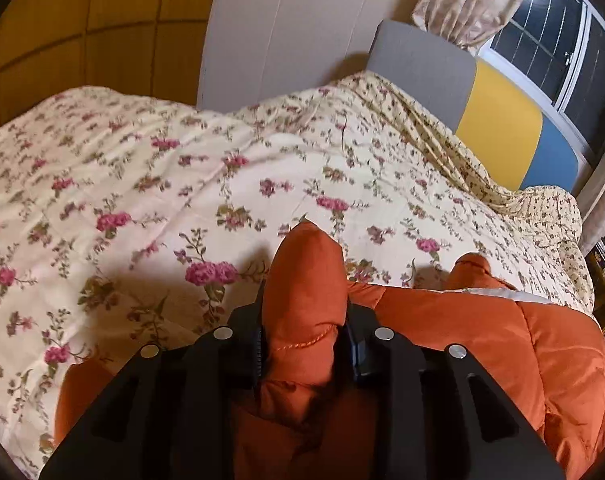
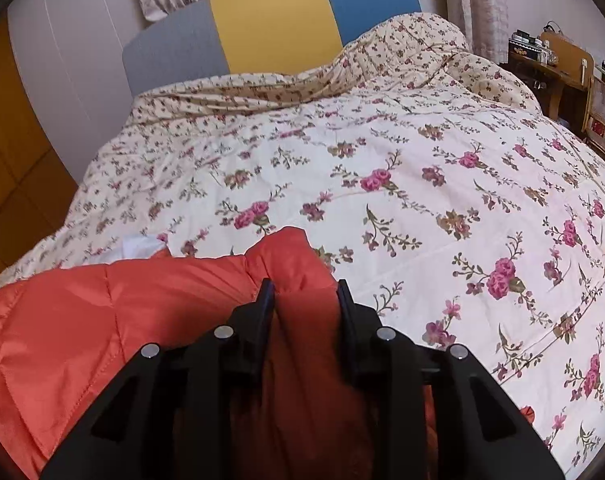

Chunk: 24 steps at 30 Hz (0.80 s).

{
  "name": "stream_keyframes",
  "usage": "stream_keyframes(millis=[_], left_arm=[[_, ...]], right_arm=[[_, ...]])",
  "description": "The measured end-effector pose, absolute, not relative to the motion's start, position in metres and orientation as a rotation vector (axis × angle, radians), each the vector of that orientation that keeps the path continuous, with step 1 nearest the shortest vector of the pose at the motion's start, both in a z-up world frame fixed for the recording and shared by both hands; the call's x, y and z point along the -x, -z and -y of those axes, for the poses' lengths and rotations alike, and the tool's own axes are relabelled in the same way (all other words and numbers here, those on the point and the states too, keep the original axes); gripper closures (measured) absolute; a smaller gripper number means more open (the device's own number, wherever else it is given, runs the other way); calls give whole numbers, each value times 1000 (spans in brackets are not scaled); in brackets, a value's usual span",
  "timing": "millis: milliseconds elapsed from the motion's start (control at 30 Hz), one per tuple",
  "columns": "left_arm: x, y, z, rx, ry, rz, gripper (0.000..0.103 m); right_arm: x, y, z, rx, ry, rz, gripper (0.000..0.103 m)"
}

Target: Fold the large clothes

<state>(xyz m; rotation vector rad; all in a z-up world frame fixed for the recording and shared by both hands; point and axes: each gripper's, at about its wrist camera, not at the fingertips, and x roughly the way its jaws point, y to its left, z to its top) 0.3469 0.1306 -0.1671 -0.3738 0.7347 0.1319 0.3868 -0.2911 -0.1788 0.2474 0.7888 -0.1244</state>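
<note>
Orange puffy jacket (image 1: pixel 462 344) is pinched tight by the left gripper (image 1: pixel 304 320) and right gripper (image 2: pixel 305 300), but slippery cloth could slide out.

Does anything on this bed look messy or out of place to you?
Nothing looks damaged or spilled. The floral quilt is rumpled and bunched up against the headboard rather than smoothed flat. The orange padded jacket lies on it, with a puffy fold pinched in the left tool and another in the right tool.
</note>
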Motion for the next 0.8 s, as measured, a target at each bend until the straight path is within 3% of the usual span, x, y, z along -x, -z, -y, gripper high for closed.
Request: stream_keyframes(millis=[500, 600, 700, 800], left_arm=[[-350, 171, -132, 401, -115, -771, 70], [-329, 158, -135, 422, -117, -727, 55], [-292, 135, -123, 366, -189, -653, 27], [-241, 104, -100, 338, -223, -491, 26]], right_arm=[[-394, 185, 285, -191, 160, -820, 66], [-394, 185, 285, -187, 181, -820, 60], [-393, 184, 283, -181, 190, -819, 58], [-393, 184, 284, -177, 198, -817, 56]])
